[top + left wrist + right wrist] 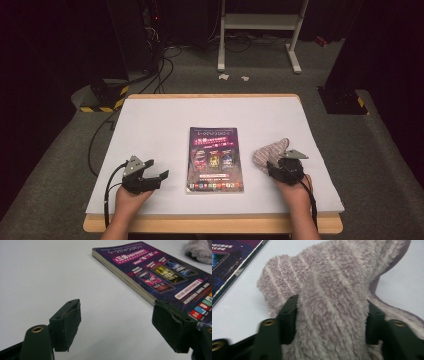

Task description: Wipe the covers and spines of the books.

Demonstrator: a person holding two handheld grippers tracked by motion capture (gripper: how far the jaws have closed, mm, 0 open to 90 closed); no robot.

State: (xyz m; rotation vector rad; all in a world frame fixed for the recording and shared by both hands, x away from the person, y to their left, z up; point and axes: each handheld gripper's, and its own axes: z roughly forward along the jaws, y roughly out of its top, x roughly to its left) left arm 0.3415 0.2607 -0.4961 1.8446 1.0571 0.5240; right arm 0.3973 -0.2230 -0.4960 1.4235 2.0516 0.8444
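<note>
Table [150, 120], white top, seen from above. Book [215, 160] lies flat at the centre, purple cover up, spine side toward 9 o'clock.

Left gripper [156, 176] sits at 8 o'clock of the book, near it but apart, pointing toward 3 o'clock. In its own view [117, 325] the 2 jaws stand wide, nothing between them but bare table top. The right-hand pad overlaps the near corner of the book [160, 272] in that picture; cannot tell whether it touches. Book's page edge shows worn and slightly fanned.

Cloth [270, 152], fuzzy, pale mauve with lighter stripes, lies at 3 o'clock of the book, just beside its right edge, bunched up. It also shows at the top right corner of the left gripper view [200, 250].

Right gripper [276, 165] is at the cloth's 5 o'clock side, hand behind it at the table's near edge. In its own view [332, 322] a thick fold of cloth [332, 290] fills the gap between the 2 jaws, both pads against the pile: jaws part closed, holding the cloth. Book corner [229, 262] shows at 10 o'clock there.
</note>
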